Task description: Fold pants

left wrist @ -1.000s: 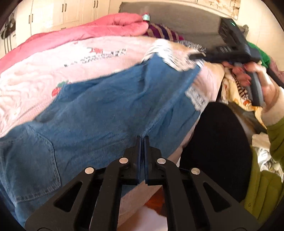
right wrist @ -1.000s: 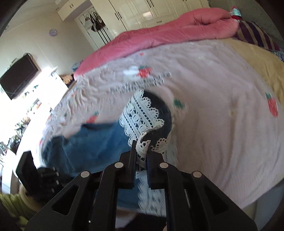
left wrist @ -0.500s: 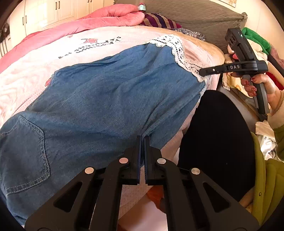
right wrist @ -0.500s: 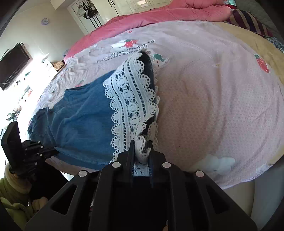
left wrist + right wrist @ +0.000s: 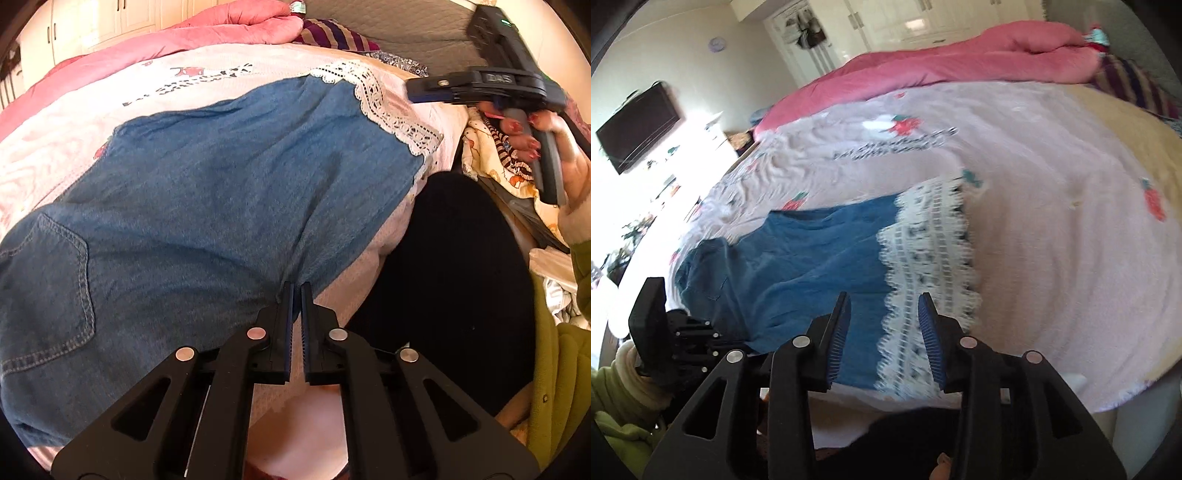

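Since the earlier frame, the lace hem (image 5: 923,280) has been released by the right gripper (image 5: 884,339), its jaws just opened and empty. The pants (image 5: 207,206) are seemingly kept pinched at six o'clock by the clenched left gripper (image 5: 295,295); layers should be smoothed before folding.

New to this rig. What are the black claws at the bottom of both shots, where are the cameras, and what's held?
No robot here: a person holds a black two-finger gripper in each hand, with a fisheye camera on each looking along its fingers. The left wrist view shows the left gripper shut on the near edge of the blue denim pants, which lie flat on the pink strawberry-print bedspread. The right wrist view shows the right gripper with jaws just opened, above the pants' white lace hem and holding nothing. A pink quilt lies behind.
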Tool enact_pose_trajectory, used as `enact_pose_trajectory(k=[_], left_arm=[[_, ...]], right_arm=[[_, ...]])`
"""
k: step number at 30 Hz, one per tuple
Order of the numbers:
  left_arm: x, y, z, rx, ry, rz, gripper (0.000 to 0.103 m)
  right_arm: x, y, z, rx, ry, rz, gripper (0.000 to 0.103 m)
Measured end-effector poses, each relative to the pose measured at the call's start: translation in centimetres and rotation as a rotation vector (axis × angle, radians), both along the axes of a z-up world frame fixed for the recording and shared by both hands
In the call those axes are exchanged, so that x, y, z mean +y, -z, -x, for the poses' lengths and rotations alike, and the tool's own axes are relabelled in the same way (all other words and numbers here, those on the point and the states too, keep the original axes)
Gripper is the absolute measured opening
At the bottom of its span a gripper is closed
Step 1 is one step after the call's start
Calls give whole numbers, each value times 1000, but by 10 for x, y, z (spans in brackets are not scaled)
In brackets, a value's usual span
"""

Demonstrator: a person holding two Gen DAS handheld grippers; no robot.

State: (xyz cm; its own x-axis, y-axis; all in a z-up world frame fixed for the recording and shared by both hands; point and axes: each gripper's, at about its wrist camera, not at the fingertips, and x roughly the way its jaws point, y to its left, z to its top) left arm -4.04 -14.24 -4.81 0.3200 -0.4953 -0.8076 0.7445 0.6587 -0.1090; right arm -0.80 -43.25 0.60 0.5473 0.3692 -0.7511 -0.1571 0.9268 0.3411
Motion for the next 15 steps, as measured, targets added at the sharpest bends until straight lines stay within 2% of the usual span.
enact_pose_trajectory(k=[2, 3, 6, 8, 9, 11, 12, 13, 14, 15], left_arm=[[2, 0, 2, 4, 0, 3, 2], [3, 0, 2, 10, 1, 8, 2], [4, 0, 5, 22, 9, 10, 5], [9, -8, 8, 45, 10, 59, 27], [13, -15, 10, 35, 8, 72, 32], [24, -33, 13, -15, 4, 113, 45], [30, -41, 11, -34, -5, 130, 50], [39, -50, 7, -68, -36, 144, 59], [46, -57, 0, -100, -77, 144, 62], [58, -64, -10, -150, -155, 104, 63]], right_arm=[[-1, 25, -14, 96, 20, 39, 39], [-3, 32, -16, 114, 27, 37, 39], [-3, 27, -12, 99, 31, 36, 39], [2, 11, -9, 69, 20, 36, 42], [9, -4, -8, 20, -7, 28, 42], [33, -33, -14, -85, -67, 29, 54], [44, -41, -19, -111, -99, 20, 55], [61, -48, -30, -129, -143, 10, 56], [75, -50, -39, -131, -171, 12, 56], [97, -50, -56, -120, -211, 29, 56]])
